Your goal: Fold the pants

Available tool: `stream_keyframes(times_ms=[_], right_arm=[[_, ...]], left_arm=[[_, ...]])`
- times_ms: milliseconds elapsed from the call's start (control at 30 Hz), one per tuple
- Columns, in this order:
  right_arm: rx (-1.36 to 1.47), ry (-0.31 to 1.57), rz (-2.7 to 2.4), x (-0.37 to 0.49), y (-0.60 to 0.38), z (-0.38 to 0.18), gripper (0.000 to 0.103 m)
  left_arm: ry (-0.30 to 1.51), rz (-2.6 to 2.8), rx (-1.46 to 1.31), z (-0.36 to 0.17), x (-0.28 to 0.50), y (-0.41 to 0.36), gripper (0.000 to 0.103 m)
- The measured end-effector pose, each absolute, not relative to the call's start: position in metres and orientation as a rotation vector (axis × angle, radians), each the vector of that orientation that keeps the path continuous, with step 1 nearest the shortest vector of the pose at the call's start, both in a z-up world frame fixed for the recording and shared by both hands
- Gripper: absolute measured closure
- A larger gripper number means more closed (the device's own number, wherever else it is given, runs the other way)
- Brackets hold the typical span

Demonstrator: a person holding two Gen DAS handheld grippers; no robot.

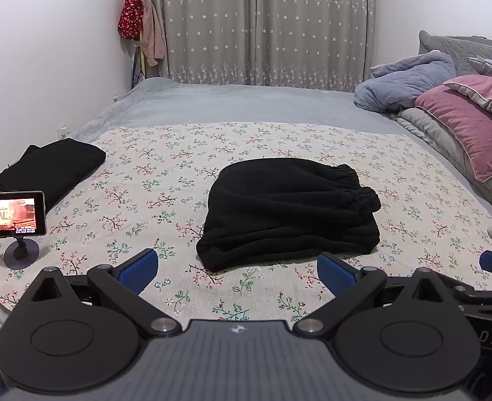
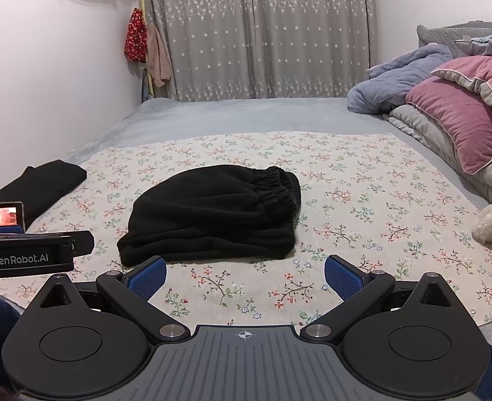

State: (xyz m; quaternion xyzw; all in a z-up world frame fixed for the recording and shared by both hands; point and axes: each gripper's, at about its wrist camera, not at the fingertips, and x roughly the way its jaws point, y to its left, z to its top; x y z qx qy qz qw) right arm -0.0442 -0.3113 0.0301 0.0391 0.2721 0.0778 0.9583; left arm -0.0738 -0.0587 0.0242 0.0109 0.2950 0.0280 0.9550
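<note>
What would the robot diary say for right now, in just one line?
pants: folded bundle on floral sheet | left gripper: open, empty | right gripper: open, empty | second black bundle: far left

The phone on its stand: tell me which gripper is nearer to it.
Left. The left gripper is just right of the phone; the right gripper is farther right, beyond the left one.

Black pants [image 1: 289, 214] lie on a cream sheet [image 1: 266, 140] printed with small red and green floral sprigs. Grey curtains [image 1: 262, 23] carry white star-like flowers. A pink pillow [image 1: 463, 123] has pale piping. A red garment [image 1: 130, 11] has white dots. The gripper pads [image 2: 147, 277] are blue.
</note>
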Motion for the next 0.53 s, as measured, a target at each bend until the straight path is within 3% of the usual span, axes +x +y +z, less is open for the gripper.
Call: stream_keyframes(times_ms=[533], right_arm=[[0.077, 0.553, 0.159, -0.0444, -0.3071, 0.0286, 0.001]], left_arm=[[0.612, 0.058, 0.013, 0.0246, -0.073, -0.0558, 0.0]])
